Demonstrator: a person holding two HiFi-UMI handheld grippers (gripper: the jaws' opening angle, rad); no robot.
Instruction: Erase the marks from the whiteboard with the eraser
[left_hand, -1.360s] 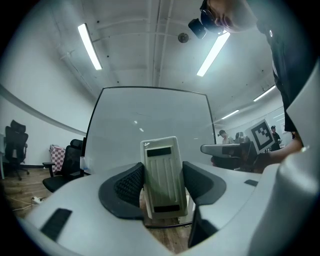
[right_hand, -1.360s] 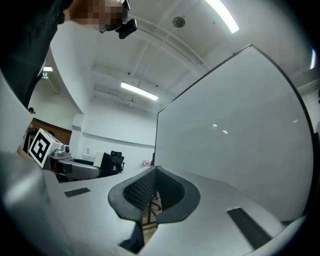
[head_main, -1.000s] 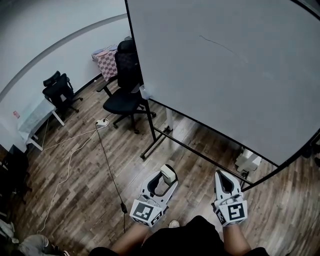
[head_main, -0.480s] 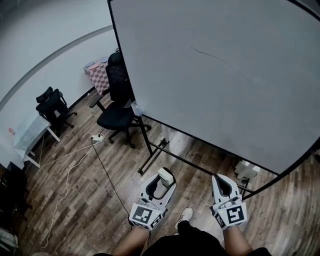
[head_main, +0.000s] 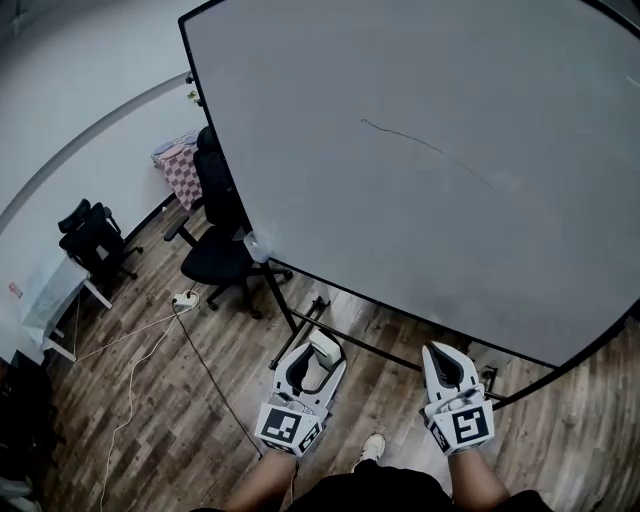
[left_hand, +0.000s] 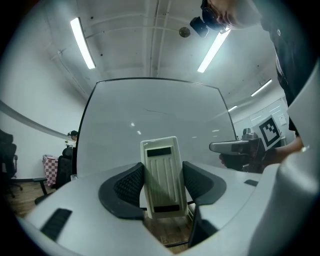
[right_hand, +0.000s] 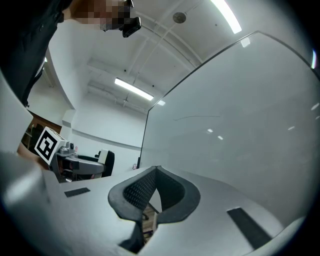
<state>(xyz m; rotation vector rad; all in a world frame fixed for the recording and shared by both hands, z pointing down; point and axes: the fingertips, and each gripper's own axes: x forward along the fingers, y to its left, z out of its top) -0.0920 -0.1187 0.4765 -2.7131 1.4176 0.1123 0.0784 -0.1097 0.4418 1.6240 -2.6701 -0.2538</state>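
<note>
You held the left gripper (head_main: 318, 358) clamped on the eraser (left_hand: 161, 180), the right gripper (head_main: 442, 356) closed and empty, near the whiteboard (head_main: 300, 170) with its thin mark (head_main: 430, 148).

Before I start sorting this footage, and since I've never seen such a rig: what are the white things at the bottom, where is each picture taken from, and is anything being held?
There is no robot here. A person holds a hand tool in each hand. The head view comes from a camera on the person's head, looking down. The white pieces at its bottom are the left gripper and the right gripper, above a wooden floor. The other two pictures come from a camera on each gripper, looking along its jaws. The left gripper's jaws are closed on a white eraser. The right gripper's jaws are together with nothing between them. Ahead stands the whiteboard, with one thin dark line on it.
</note>
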